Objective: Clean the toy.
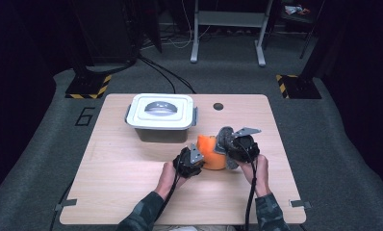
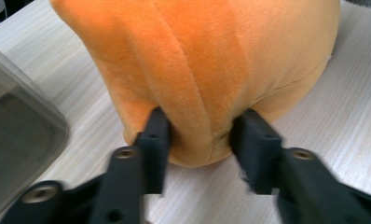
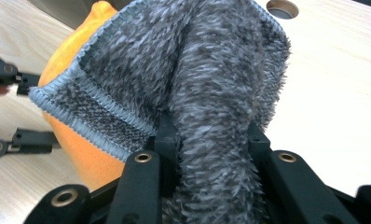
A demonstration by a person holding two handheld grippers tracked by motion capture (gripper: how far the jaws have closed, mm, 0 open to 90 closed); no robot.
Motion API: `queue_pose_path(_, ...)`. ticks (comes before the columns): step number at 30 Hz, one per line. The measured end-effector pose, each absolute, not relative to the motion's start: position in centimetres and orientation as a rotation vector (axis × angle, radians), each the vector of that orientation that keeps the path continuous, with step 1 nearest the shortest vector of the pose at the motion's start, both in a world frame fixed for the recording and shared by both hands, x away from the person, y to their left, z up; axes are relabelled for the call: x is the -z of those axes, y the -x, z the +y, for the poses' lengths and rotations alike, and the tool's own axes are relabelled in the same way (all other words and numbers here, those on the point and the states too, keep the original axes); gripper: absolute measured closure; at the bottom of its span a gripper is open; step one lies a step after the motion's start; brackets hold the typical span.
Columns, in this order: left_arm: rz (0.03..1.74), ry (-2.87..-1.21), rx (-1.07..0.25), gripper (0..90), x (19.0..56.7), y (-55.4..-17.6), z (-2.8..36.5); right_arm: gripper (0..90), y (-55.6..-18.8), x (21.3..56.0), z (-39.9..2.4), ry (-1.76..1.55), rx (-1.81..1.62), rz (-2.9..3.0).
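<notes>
Here, 1 orange plush [image 2: 211,70] pinched by left tool [image 2: 200,140], right tool [image 3: 211,140] clamped on 1 grey cloth [image 3: 197,70], 1 lidded box [image 1: 161,115].

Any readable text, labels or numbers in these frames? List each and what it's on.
"6": large dark numeral on the grey floor, left of the table.
The lid of the white container has a grey oval patch with marks too small to read.
Nothing readable on the orange plush or the grey cloth.
</notes>
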State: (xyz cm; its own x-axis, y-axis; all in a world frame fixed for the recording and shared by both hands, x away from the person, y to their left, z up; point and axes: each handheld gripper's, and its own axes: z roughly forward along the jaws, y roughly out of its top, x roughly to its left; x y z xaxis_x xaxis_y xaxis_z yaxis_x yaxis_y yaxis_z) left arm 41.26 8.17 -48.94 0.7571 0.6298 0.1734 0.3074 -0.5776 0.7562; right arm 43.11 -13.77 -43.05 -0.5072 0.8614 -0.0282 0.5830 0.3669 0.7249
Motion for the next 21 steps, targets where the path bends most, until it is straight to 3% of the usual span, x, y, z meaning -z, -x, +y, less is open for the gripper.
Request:
queue_pose_path(2, 0.721, -2.178, -0.532, 71.4, 48.9, -41.3, 8.3, 66.8, -43.1, 43.0, -13.8, -1.247, -0.938, 2.219)
queue_pose_path(6, 0.782, -2.104, -0.445, 75.1, 48.9, -41.6, 9.1, 66.7, -43.2, 42.7, -14.1, -1.256, -0.948, 2.213)
queue_pose_path(21, 0.878, -2.011, -0.278, 76.4, 48.1, -41.5, 9.1, 66.4, -42.3, 40.1, -12.5, -1.155, -0.992, 2.219)
